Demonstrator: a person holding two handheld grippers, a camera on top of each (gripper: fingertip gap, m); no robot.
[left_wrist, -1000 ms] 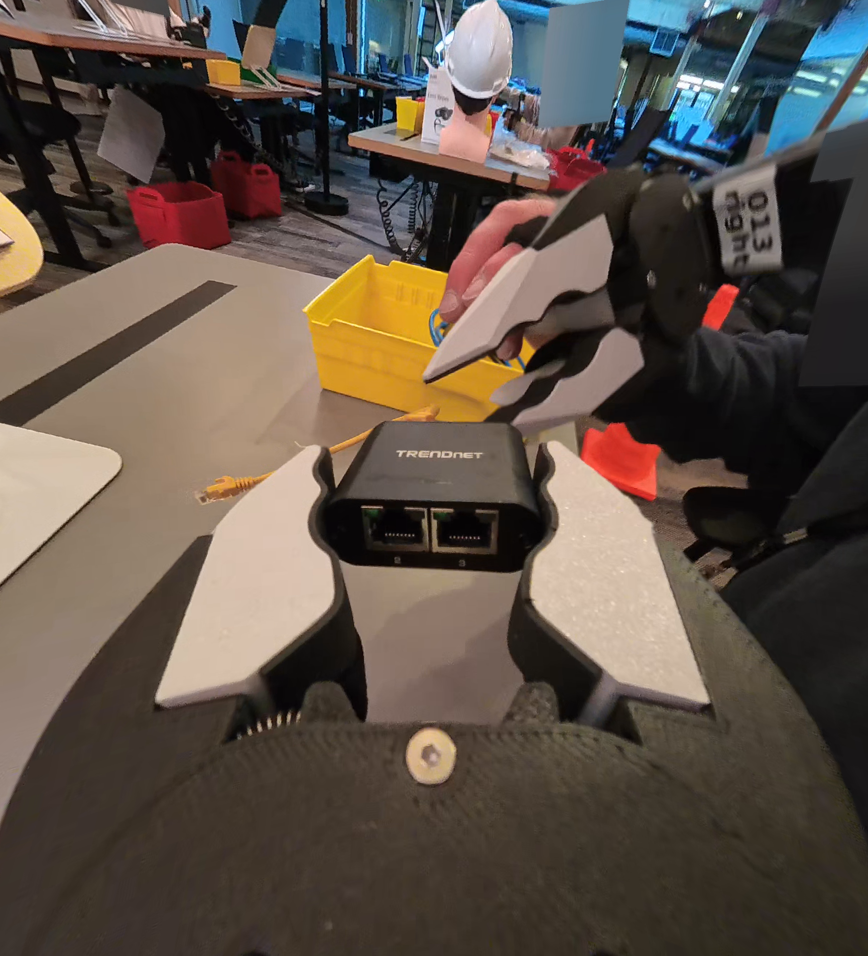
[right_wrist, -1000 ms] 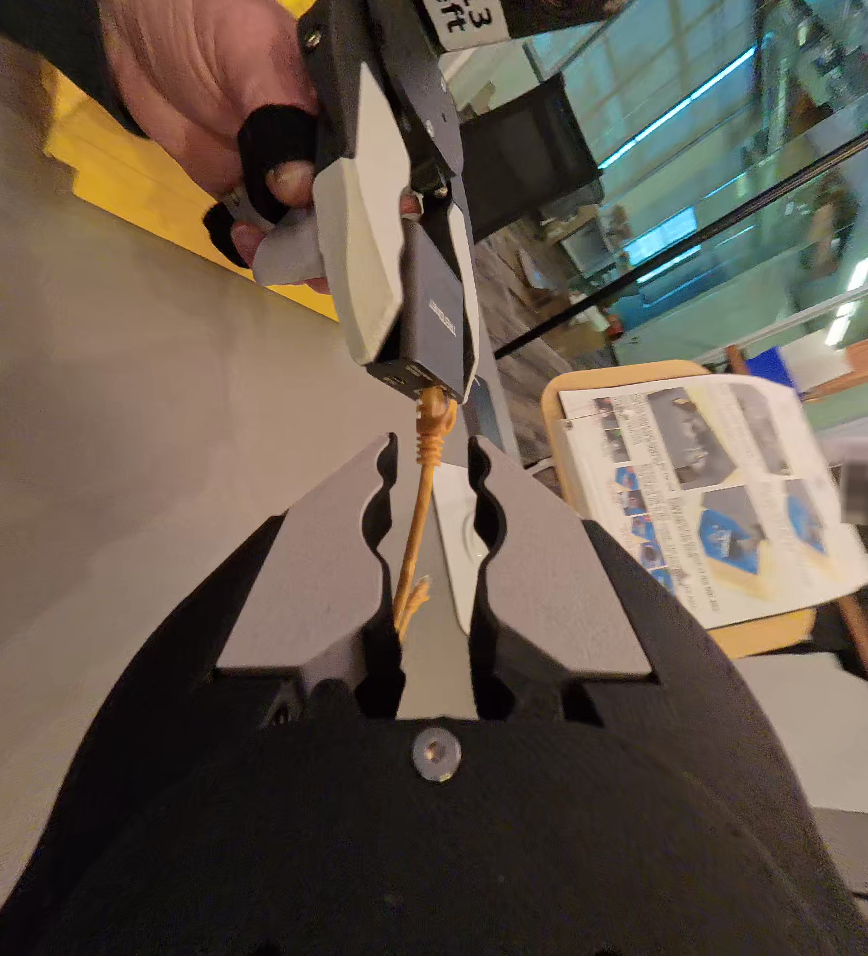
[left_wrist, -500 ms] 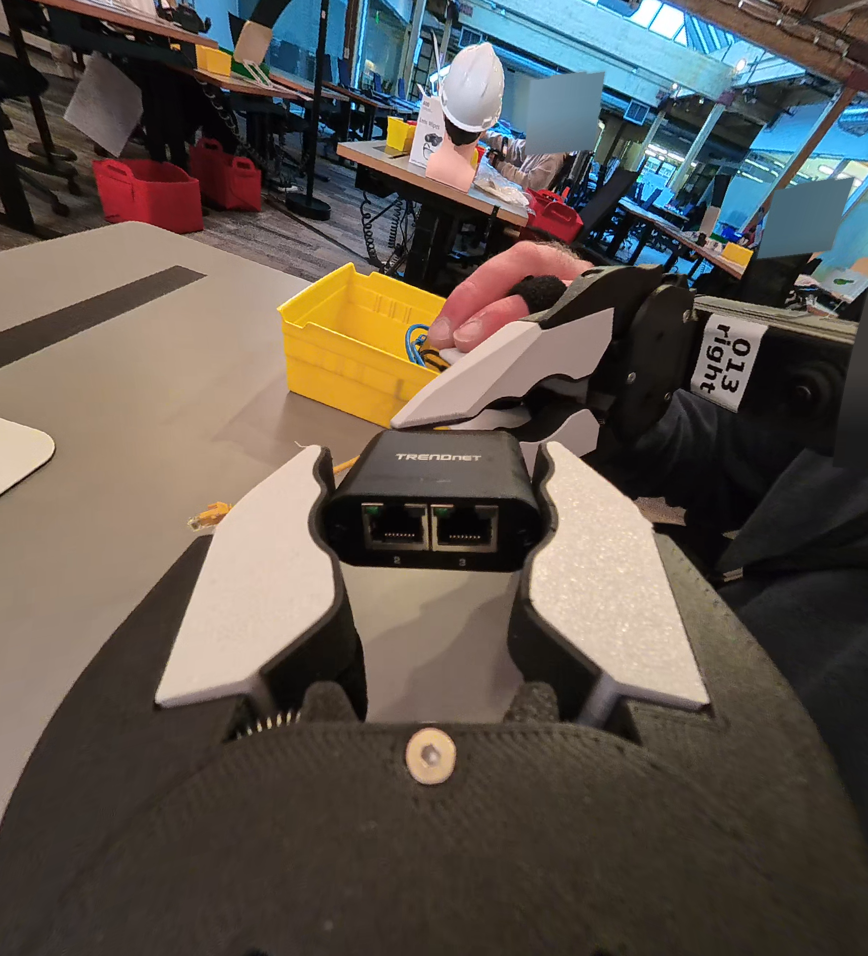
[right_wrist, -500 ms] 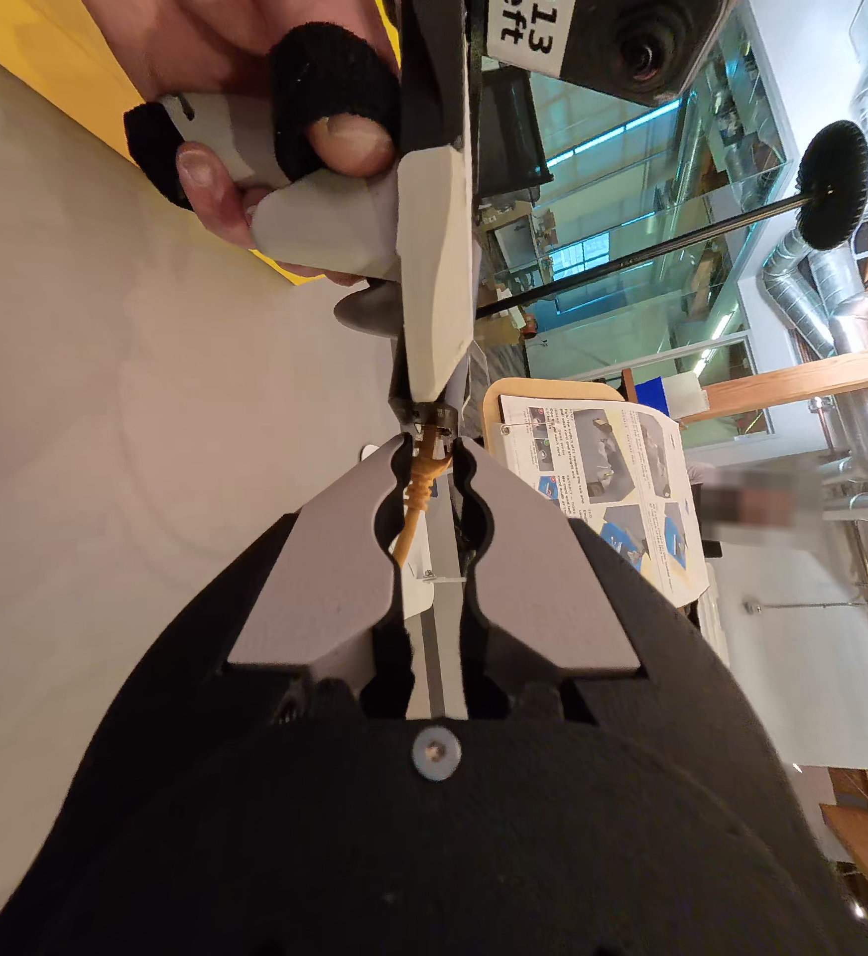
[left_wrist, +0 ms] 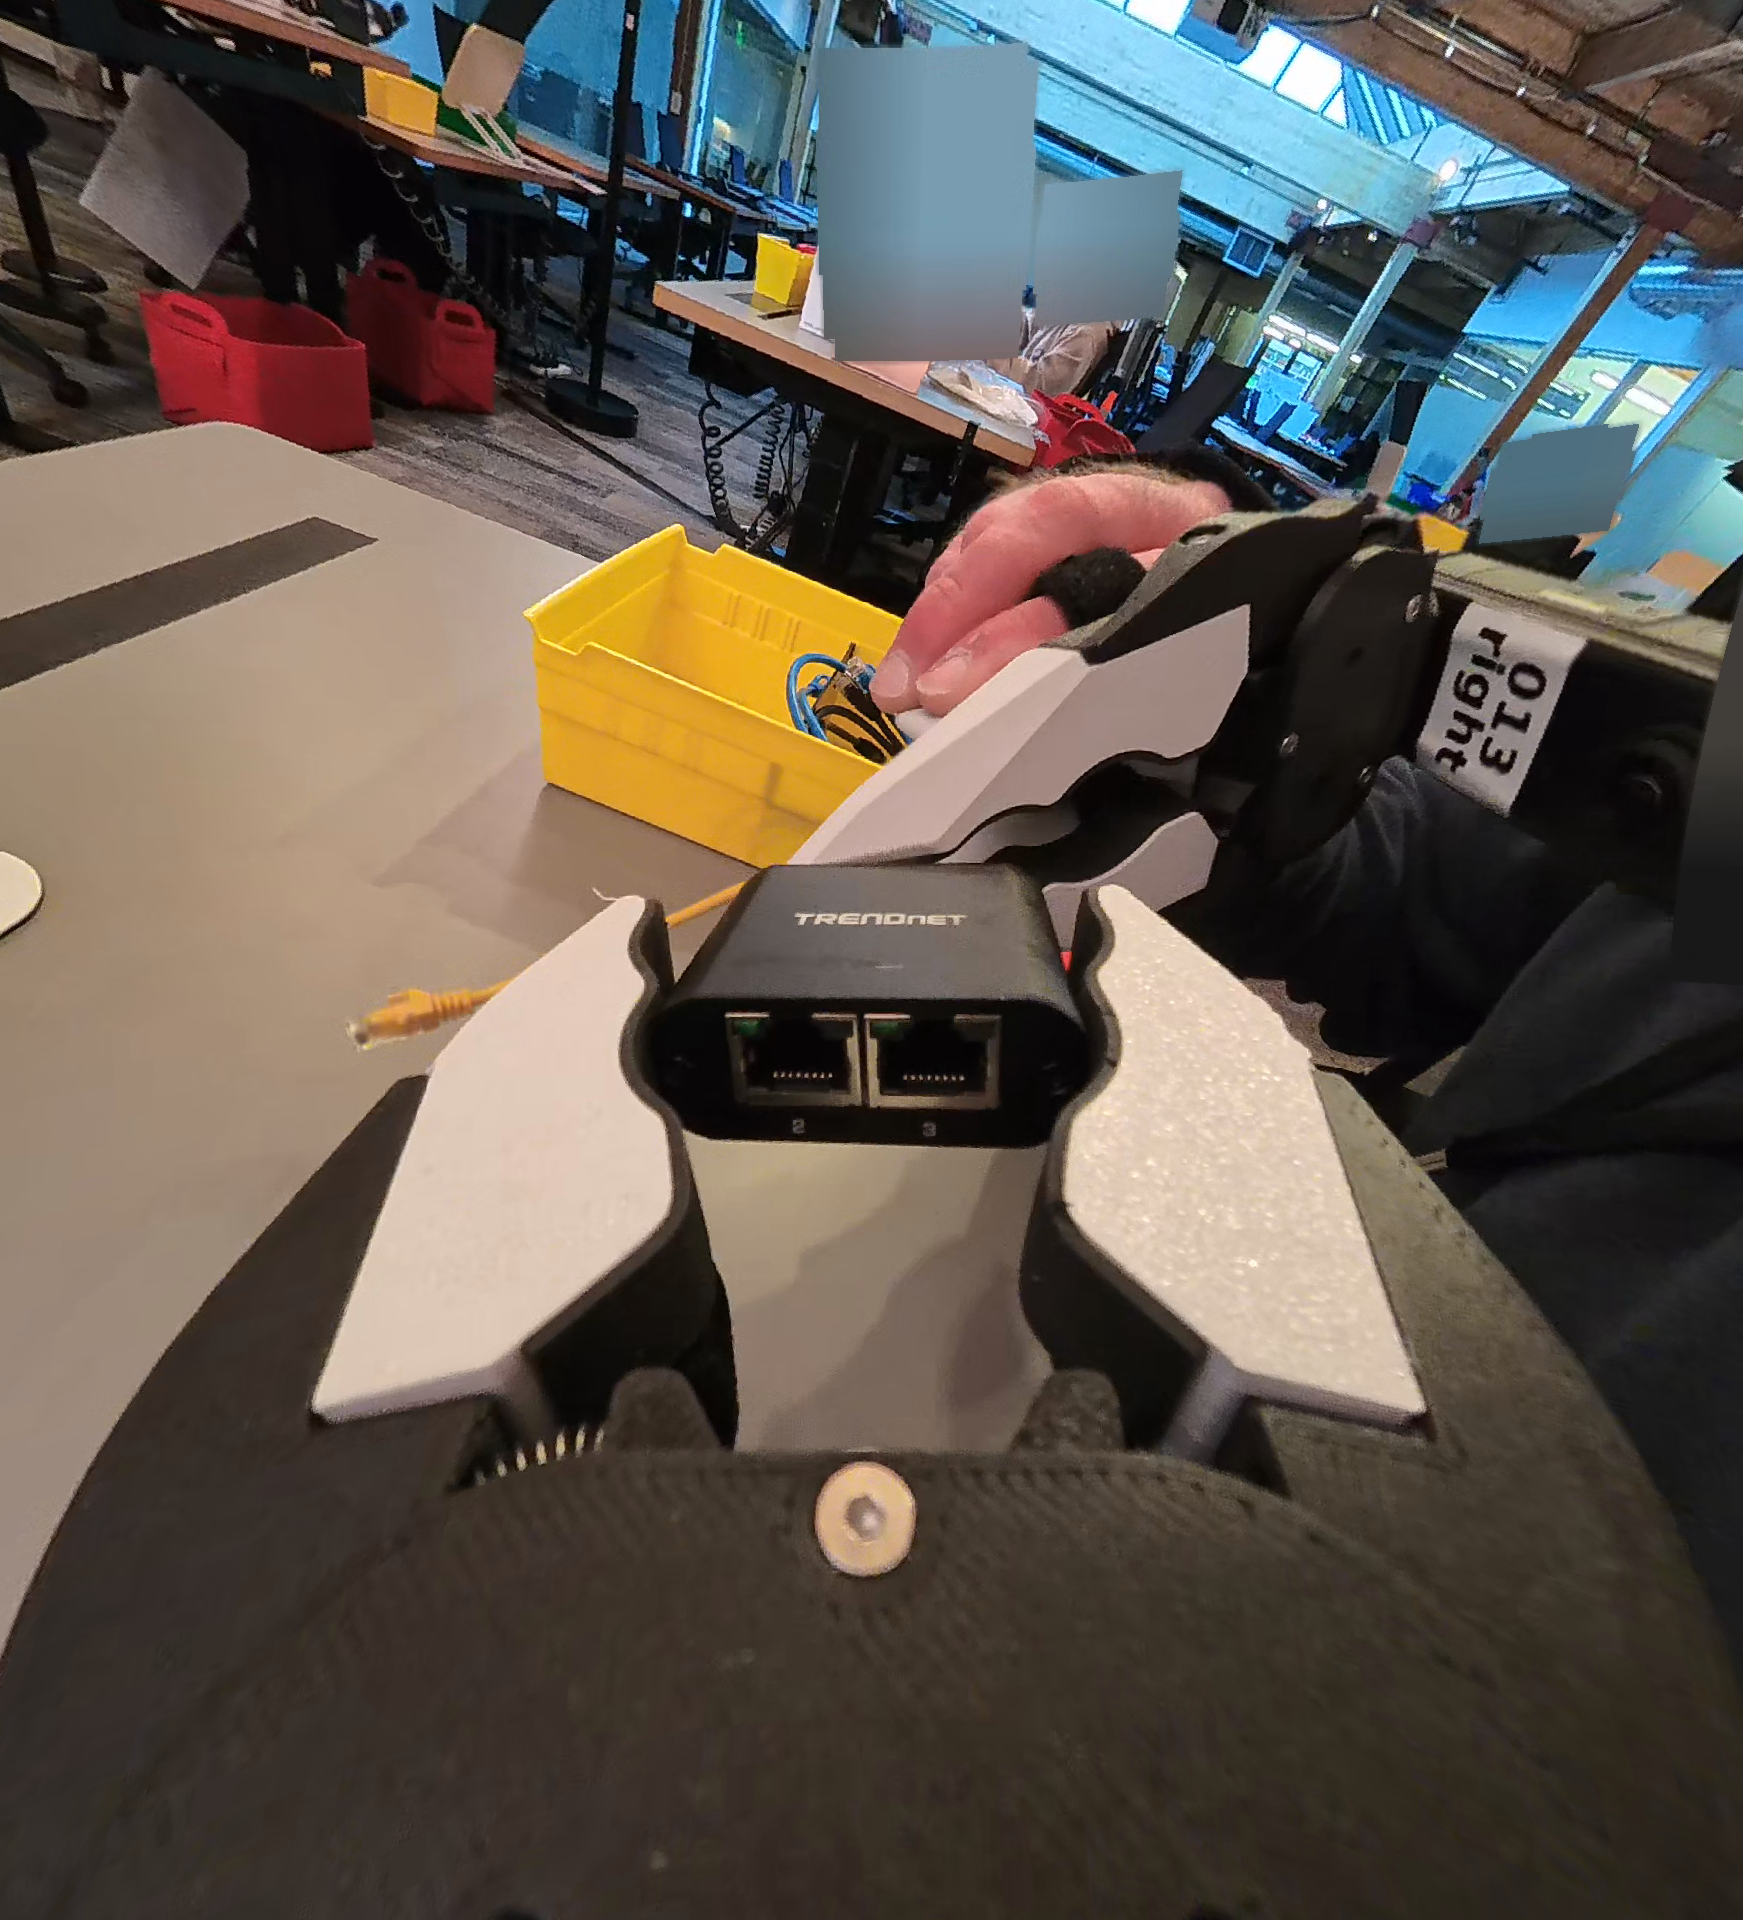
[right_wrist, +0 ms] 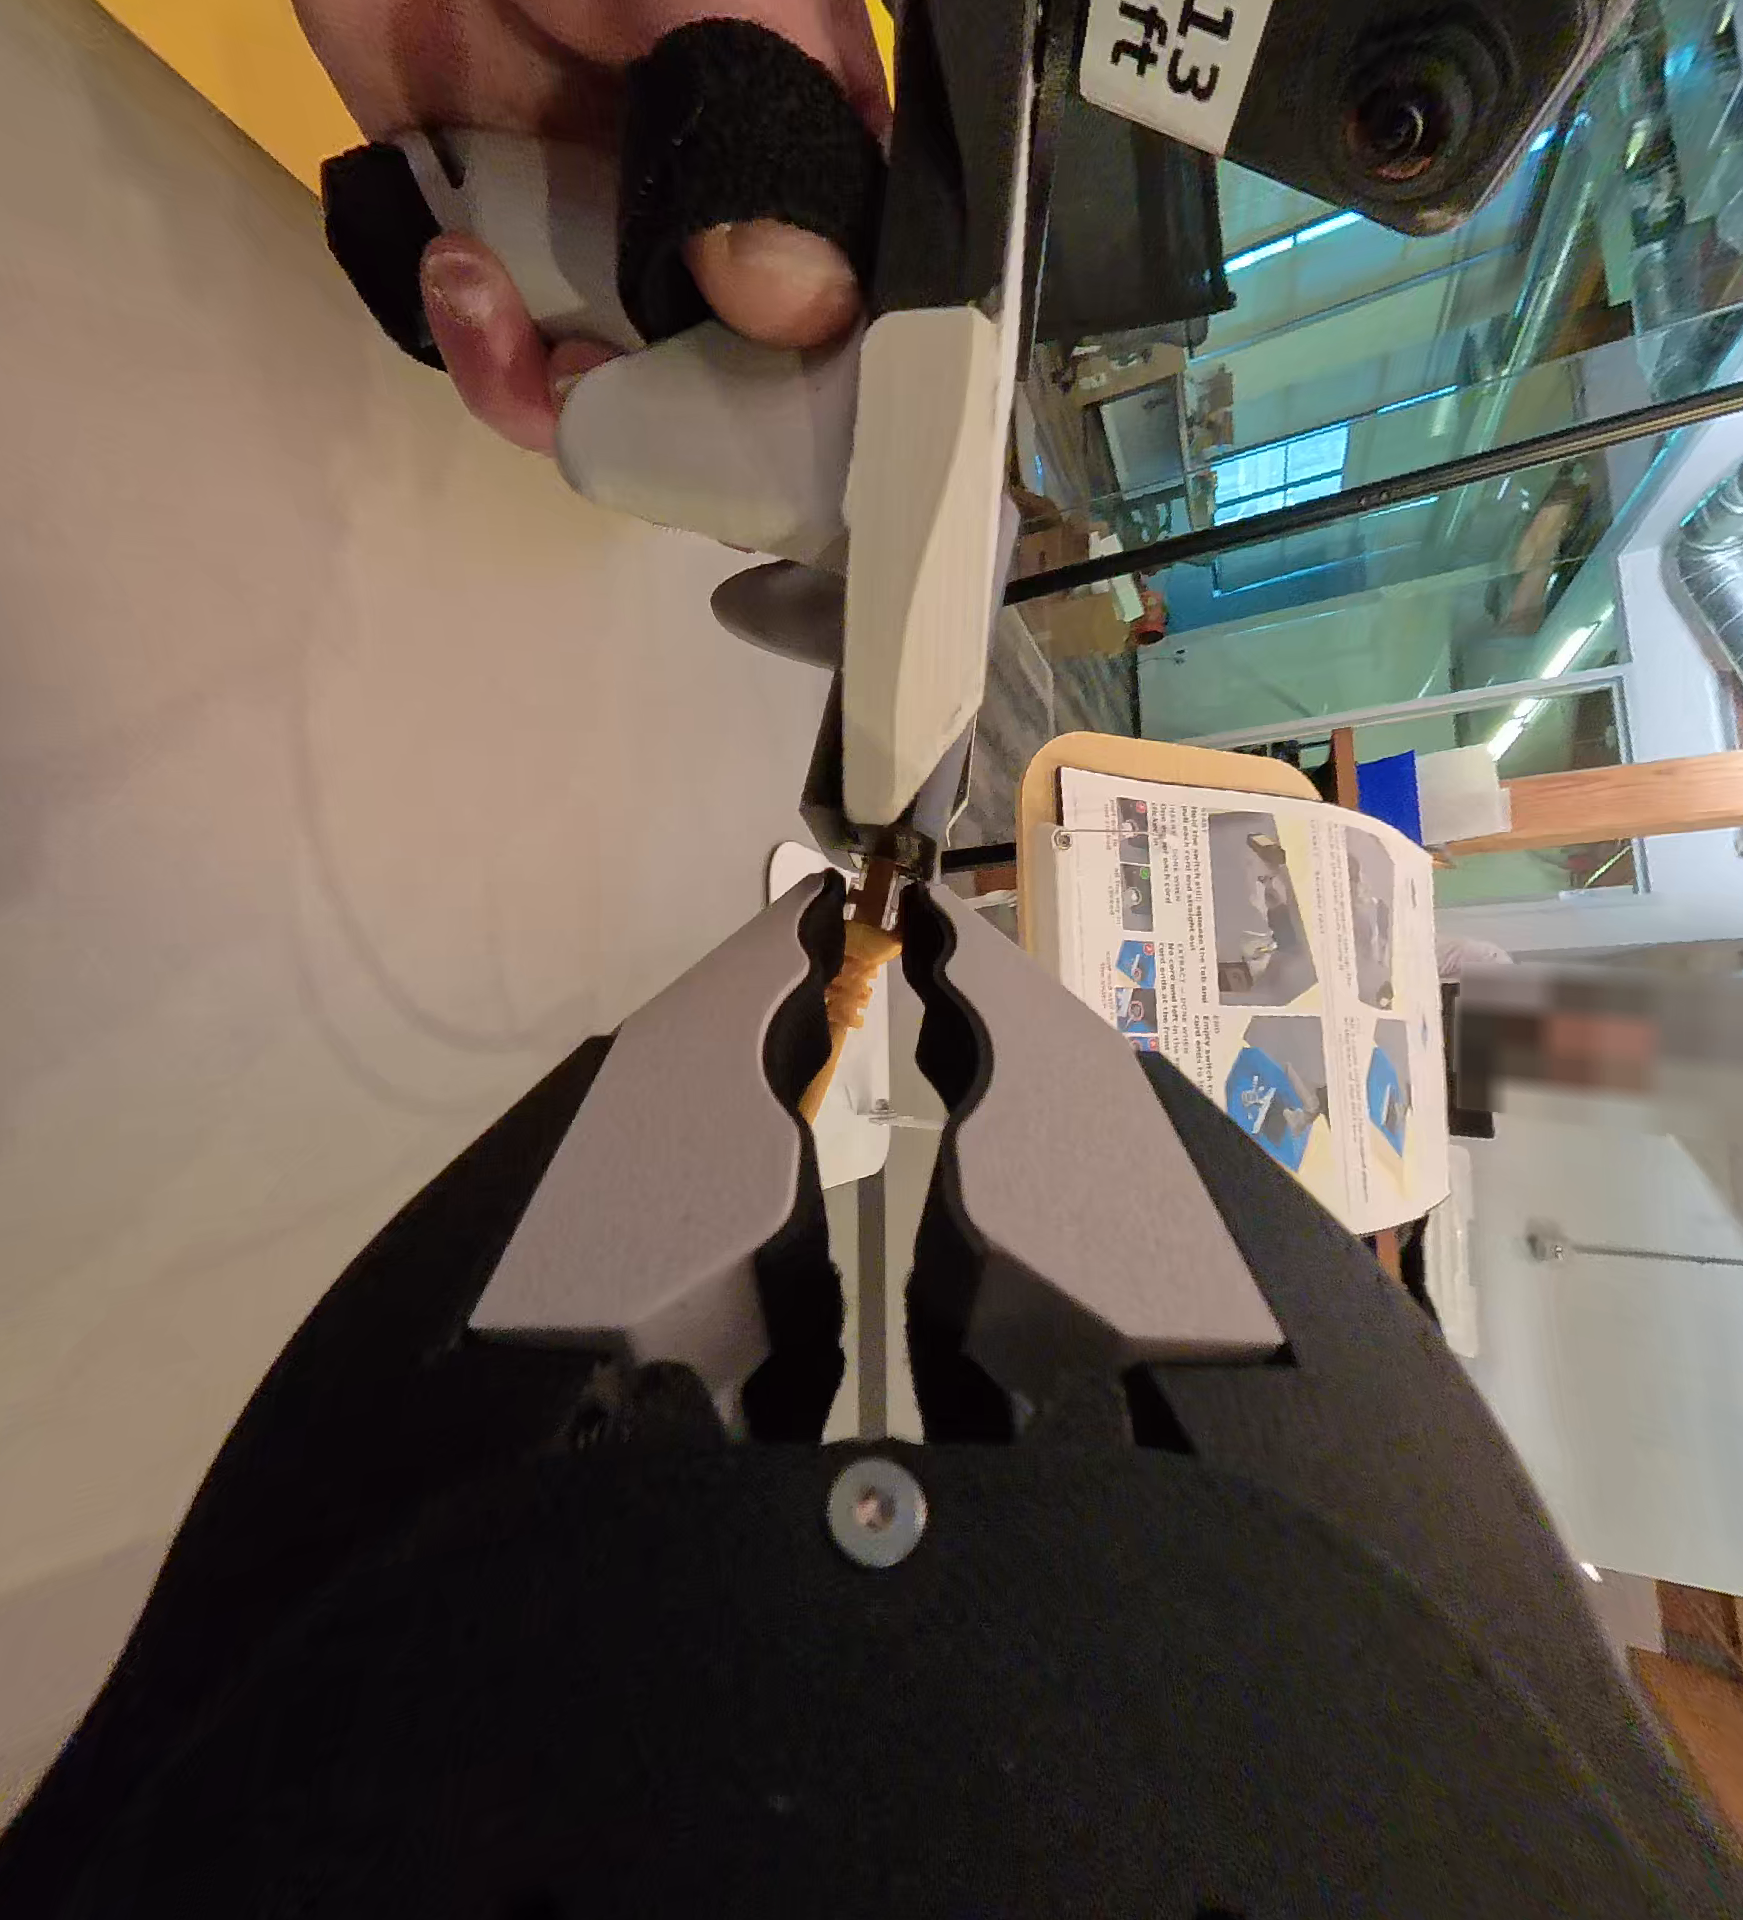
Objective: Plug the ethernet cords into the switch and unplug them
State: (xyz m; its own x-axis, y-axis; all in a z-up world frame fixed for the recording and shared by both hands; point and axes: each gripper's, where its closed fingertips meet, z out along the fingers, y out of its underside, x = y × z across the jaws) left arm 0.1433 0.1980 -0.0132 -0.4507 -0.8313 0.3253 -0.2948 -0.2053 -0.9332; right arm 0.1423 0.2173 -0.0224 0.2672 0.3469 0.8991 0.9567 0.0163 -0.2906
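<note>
Two grippers meeting, left gripper (left_wrist: 872, 1029) clamped around black switch (left_wrist: 872, 997), right gripper (right_wrist: 872, 914) pinching orange cord (right_wrist: 851, 987) at its back.

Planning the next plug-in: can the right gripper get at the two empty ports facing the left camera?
Probably not yet. The ports face back into the left gripper, walled in by its fingers, and the right gripper is on the far side of the switch, shut on the orange cord.

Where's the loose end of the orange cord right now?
In the left wrist view, the orange cord's free plug lies on the grey table, left of the left gripper and in front of the yellow bin.
</note>
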